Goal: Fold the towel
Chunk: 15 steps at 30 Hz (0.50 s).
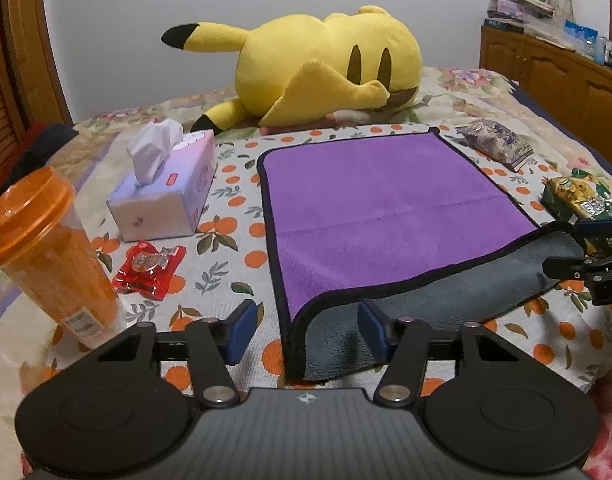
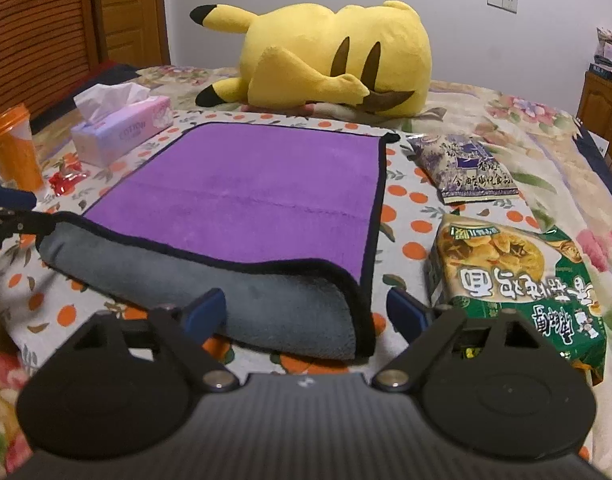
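Observation:
A purple towel [image 1: 386, 208] with a black hem and grey underside lies flat on the orange-print cloth; it also shows in the right wrist view [image 2: 249, 192]. Its near edge is turned over, showing a grey strip [image 1: 426, 312] [image 2: 209, 288]. My left gripper [image 1: 306, 332] is open, its blue pads either side of the towel's near left corner. My right gripper [image 2: 306, 316] is open, its pads either side of the near right corner. Neither pad pinches the cloth. The right gripper's fingers [image 1: 590, 248] show at the left view's right edge.
A yellow plush toy [image 1: 318, 68] lies behind the towel. A tissue box [image 1: 165, 192], an orange cup [image 1: 45, 252] and a red wrapper [image 1: 149, 264] sit to the left. A purple snack bag [image 2: 462, 168] and a green snack bag [image 2: 514, 280] lie to the right.

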Available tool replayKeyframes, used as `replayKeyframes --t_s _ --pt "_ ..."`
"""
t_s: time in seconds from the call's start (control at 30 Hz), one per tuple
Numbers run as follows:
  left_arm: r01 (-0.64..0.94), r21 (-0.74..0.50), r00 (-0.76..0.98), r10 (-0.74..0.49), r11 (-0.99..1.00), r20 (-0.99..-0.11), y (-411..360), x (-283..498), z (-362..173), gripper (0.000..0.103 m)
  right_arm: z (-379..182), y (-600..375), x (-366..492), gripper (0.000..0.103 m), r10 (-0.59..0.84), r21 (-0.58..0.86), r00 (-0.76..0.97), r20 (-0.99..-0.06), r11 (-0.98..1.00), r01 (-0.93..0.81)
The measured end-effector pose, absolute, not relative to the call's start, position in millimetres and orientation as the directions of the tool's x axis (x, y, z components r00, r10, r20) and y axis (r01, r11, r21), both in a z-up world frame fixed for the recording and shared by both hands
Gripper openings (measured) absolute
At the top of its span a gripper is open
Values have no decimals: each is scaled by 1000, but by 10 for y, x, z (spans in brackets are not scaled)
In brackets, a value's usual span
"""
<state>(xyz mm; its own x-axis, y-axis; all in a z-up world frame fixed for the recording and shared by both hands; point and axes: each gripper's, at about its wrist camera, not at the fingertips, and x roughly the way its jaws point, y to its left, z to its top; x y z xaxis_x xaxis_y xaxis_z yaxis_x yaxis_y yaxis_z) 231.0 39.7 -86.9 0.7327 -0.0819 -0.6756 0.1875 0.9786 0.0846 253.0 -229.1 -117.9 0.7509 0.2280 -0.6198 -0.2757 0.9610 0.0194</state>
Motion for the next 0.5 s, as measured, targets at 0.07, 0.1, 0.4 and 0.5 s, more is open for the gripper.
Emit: replayKeyframes --t_s 0.07,0.1,0.4,0.5 --pt "190 76 722 -87 979 -686 409 2339 -896 52 -1193 -2305 2554 83 230 26 746 -625 961 -275" --pt "192 71 717 -90 979 -691 416 2355 -910 50 -1201 -2310 2562 82 232 29 743 -628 961 -275" --pt "213 52 668 -107 976 -736 413 2427 -1022 28 -1245 -2355 2627 72 258 69 716 -649 957 -282" --pt "218 52 664 -109 975 -740 411 2423 -1030 26 -1251 -2351 2632 65 267 76 705 -657 954 -290"
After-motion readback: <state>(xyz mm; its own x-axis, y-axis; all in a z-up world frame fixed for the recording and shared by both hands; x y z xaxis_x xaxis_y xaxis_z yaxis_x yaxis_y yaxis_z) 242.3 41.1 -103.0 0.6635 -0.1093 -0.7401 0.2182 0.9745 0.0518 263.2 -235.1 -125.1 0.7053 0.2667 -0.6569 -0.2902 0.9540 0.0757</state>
